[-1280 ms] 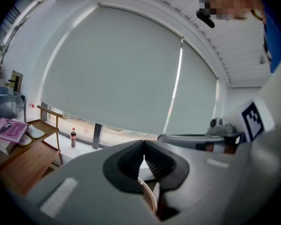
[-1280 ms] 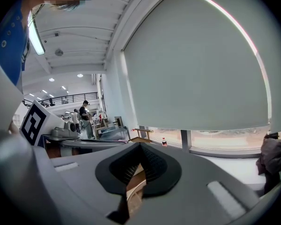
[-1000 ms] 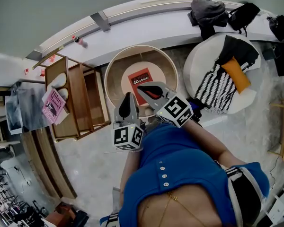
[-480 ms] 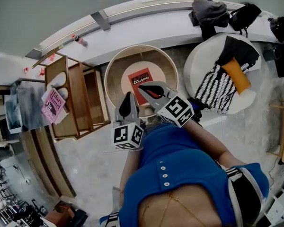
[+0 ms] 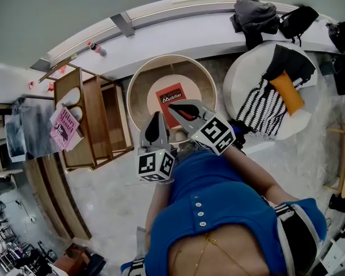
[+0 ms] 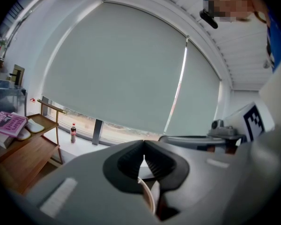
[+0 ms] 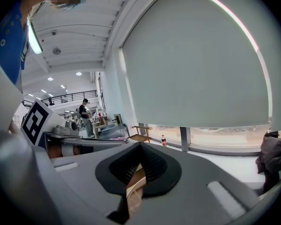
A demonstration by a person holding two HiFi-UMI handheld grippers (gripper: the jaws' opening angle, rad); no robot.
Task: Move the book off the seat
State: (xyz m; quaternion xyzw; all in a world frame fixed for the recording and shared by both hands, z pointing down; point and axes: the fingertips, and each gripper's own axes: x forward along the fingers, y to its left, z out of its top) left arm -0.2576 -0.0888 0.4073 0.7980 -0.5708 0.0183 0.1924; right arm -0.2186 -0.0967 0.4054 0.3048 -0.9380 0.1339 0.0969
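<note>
The round seat [image 5: 139, 76] is a shallow tub with a raised wooden rim, at twelve o'clock from the person. It holds one thing, the red book [image 5: 170, 95], lying flat near its middle. At ten o'clock a wooden shelf [image 5: 98, 117] carries a pink book [image 5: 64, 127] at its outer end. Two white oval things [image 5: 71, 99] lie just beside that book. At two o'clock a white armchair [image 5: 241, 78] is piled with a black-and-white striped cloth [image 5: 263, 111], an orange cushion [image 5: 287, 91] and a black garment [image 5: 287, 59].

By count there are two books, one red and one pink. One bottle [image 5: 94, 47] stands on the window sill [image 5: 178, 36] at eleven o'clock. A grey bundle [image 5: 253, 11] and two dark bags [image 5: 296, 17] lie along the sill toward one o'clock.

There are two grippers. The left gripper [image 5: 157, 118] has its jaws pressed together on nothing, its nose over the tub's near rim at six o'clock. The right gripper [image 5: 173, 107] is closed and empty too. Its tip shows over the red book's near corner, and I cannot tell whether it touches.

The floor [image 5: 109, 200] is pale grey and marbled. A wide pale roller blind [image 6: 122, 64] covers the window above the sill.
</note>
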